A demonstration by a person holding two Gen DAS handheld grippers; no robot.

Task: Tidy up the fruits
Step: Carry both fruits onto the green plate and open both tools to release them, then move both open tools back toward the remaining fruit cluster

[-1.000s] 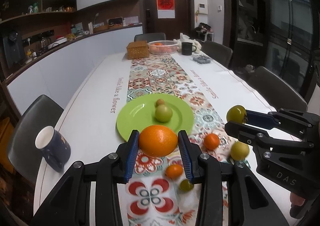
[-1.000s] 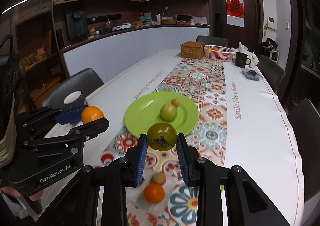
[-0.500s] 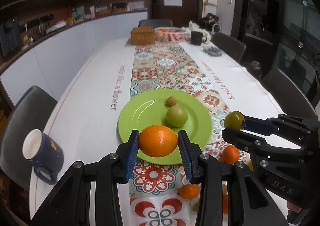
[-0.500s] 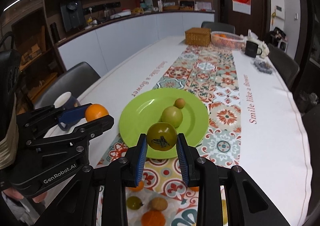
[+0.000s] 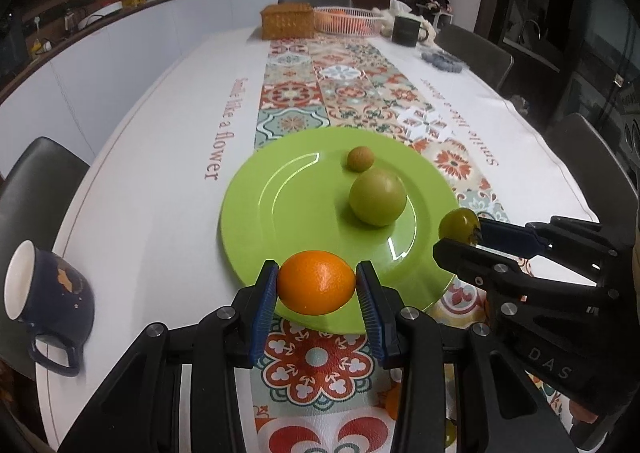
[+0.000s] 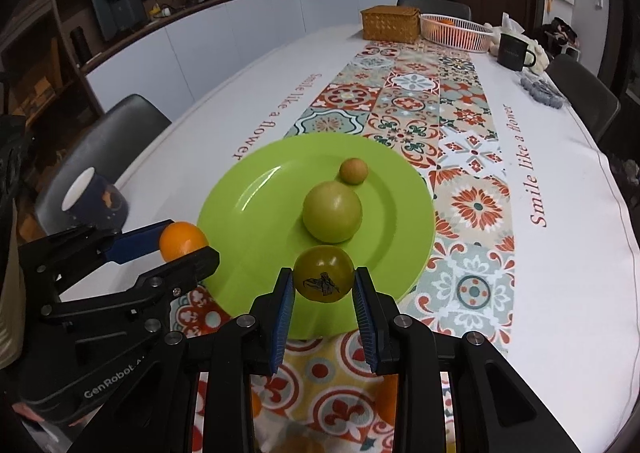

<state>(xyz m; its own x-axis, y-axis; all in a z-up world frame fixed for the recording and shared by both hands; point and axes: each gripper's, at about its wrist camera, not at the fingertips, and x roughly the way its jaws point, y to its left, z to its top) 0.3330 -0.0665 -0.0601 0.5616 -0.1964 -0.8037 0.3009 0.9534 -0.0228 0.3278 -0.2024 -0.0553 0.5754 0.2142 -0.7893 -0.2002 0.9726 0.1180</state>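
Note:
A green plate [image 5: 280, 221] [image 6: 256, 205] lies on the patterned table runner with a pale green round fruit [image 5: 377, 197] [image 6: 332, 211] and a small brown fruit [image 5: 359, 159] [image 6: 353, 171] on it. My left gripper [image 5: 317, 283] [image 6: 188, 243] is shut on an orange [image 5: 317, 281] [image 6: 182, 240], held just above the plate's near rim. My right gripper [image 6: 323, 280] [image 5: 460, 231] is shut on a dark green tomato [image 6: 323, 273] [image 5: 458, 224] with a black stem scar, over the plate's near right rim. More loose fruit lies half hidden under the grippers.
A dark blue mug [image 5: 44, 293] [image 6: 94, 201] stands at the table's left edge. At the far end are a wicker box [image 5: 286, 20], a white basket [image 5: 346, 19] with fruit and a black mug [image 5: 406, 31]. Dark chairs surround the table.
Both grippers moved forward and down toward the green plate, each keeping its fruit. The plate now looks larger, and the loose fruits have slipped under the grippers.

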